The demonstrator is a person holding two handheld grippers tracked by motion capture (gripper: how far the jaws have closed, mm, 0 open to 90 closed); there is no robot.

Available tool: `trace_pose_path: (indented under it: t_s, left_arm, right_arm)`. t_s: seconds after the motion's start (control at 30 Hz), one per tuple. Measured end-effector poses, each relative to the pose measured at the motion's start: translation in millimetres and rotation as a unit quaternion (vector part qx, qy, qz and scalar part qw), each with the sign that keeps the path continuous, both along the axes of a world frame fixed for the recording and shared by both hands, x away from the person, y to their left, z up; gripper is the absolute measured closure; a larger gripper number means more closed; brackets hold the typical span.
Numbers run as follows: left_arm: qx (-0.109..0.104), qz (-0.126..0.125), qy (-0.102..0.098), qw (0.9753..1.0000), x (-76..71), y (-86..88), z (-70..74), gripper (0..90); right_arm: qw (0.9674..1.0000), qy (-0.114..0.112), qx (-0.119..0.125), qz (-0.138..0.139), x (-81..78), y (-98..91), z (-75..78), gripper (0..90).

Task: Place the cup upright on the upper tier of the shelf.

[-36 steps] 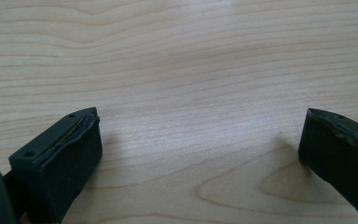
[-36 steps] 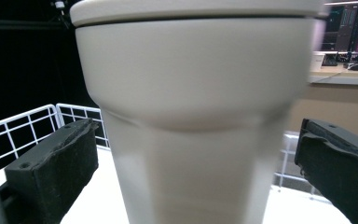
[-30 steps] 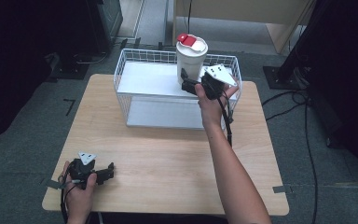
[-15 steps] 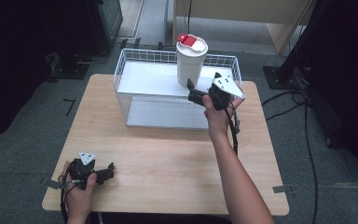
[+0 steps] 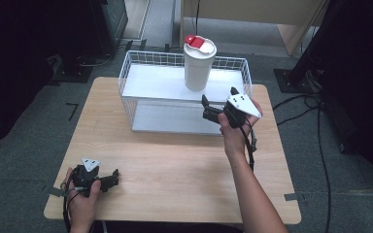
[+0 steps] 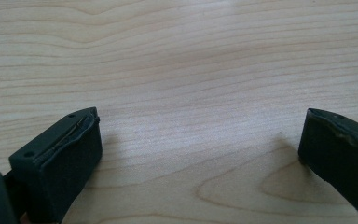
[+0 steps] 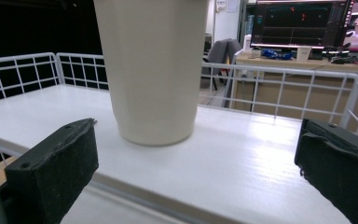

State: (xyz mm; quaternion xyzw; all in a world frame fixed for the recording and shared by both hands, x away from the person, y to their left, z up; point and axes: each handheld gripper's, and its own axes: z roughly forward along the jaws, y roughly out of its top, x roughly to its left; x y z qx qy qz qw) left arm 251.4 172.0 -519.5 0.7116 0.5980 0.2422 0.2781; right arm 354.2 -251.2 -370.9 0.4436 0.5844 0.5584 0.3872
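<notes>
We find no legible text, label, brand, number or sign. The cup (image 5: 198, 66) carries no print on its white wall or on its red-tabbed lid. The monitors (image 7: 314, 23) behind the basket (image 5: 141, 58) display coloured graphics, but the characters are too small and blurred to read.

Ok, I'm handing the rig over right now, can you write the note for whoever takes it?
Right gripper: open, holding nothing, just in front of the wire basket, jaws pointed at the white tumbler.
Left gripper: open, holding nothing, resting low on the wooden table at its near left corner.
Tumbler: upright on the basket's white shelf, red-tabbed lid on, free of both grippers.
Done: tumbler placed.
Left: probably just clear the right gripper away.
</notes>
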Motion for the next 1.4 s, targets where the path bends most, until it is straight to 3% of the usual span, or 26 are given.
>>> trace_pose_path:
  t_s: [0.37, 0.8, 1.4]
  left_arm:
    - [0.000, 0.000, 0.000, 1.0000, 0.0, 0.1, 0.0, 0.0]
    - [0.000, 0.000, 0.000, 1.0000, -0.1, -0.1, 0.0, 0.0]
    - [-0.001, 0.000, 0.000, 1.0000, -0.1, -0.1, 0.0, 0.0]
  right_arm:
    - [0.9999, 0.002, -0.012, -0.011, -18.3, -18.2, -17.7, 0.0]
    - [0.9990, 0.020, -0.017, -0.035, -42.6, -48.3, -42.6, 0.0]
    - [0.9972, 0.049, -0.020, -0.054, -62.6, -66.4, -73.0, 0.0]
